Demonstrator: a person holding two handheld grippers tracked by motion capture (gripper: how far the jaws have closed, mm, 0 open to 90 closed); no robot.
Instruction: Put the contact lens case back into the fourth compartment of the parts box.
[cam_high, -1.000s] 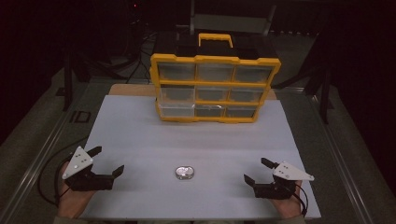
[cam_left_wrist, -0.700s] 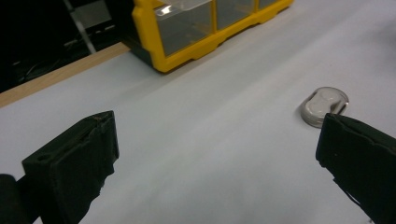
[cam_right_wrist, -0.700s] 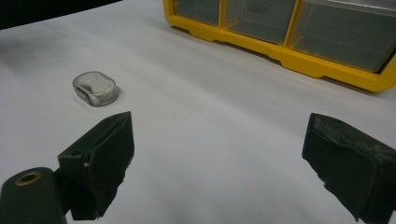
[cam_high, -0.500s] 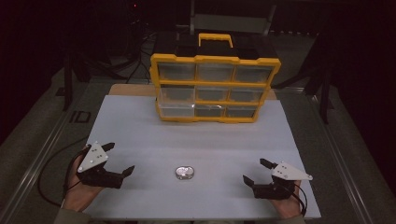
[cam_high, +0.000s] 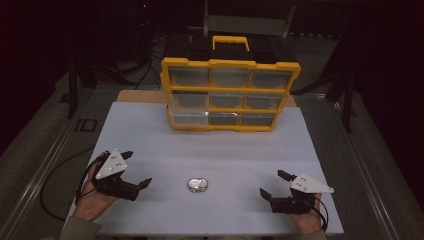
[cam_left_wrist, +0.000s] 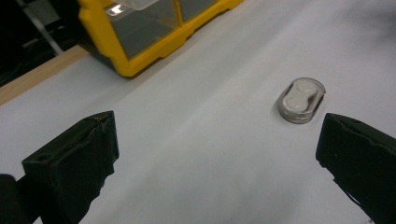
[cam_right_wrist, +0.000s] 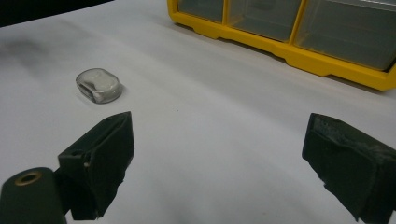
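Note:
A small clear oval case (cam_high: 198, 185) with something white inside lies on the white table (cam_high: 220, 150) near the front middle. It also appears in the left gripper view as the oval case (cam_left_wrist: 301, 100) and in the right gripper view as the oval case (cam_right_wrist: 98, 85). My left gripper (cam_high: 136, 169) is open, a short way left of the case, lifted and angled toward it, with nothing between its jaws. My right gripper (cam_high: 273, 183) stands open at the front right, farther from the case, also holding nothing. Both are held by a person's hands.
A yellow organizer (cam_high: 230, 93) with clear drawers and a yellow handle stands at the back middle of the table; its lower left drawer (cam_high: 189, 117) juts out slightly. A wooden board edge (cam_high: 142, 97) shows behind the white surface. Dark floor and cables surround the table.
My left gripper has lifted off the table and moved right and forward, toward the oval case. The right gripper and the case have stayed put.

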